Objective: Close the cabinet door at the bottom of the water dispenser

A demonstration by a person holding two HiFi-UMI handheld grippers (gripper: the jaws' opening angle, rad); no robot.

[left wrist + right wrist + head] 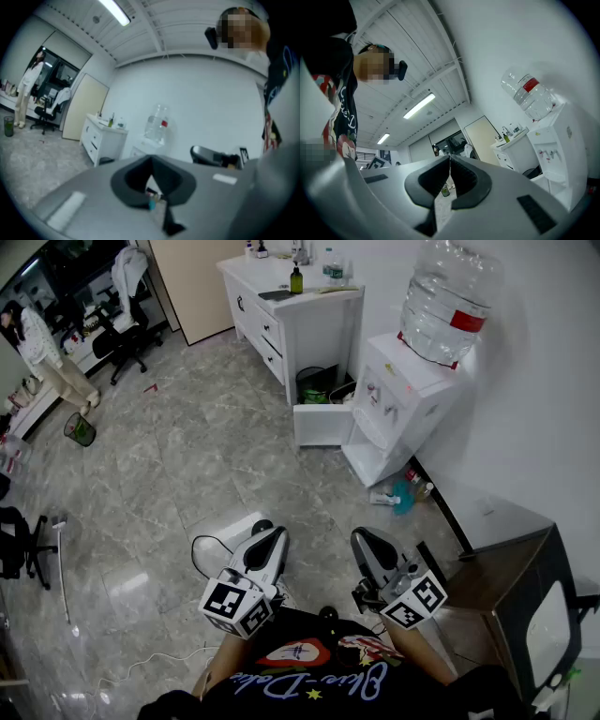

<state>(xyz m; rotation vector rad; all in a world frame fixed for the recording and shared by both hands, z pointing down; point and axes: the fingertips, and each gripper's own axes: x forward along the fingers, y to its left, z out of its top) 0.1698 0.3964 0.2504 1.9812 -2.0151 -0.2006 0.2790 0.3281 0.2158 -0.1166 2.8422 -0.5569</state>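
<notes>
Standing open, cabinet door juts leftward

- Black T-shirt of the person, head view: pale-blue cursive lettering across the chest. The first word reads "Blue"; the second is unclear, perhaps "Dale".
- Red label on the clear plastic water bottle: its print is too small to read.
- Black-and-white square markers on the cubes of the left gripper and right gripper: coded patterns only, with no letters or numbers.
</notes>
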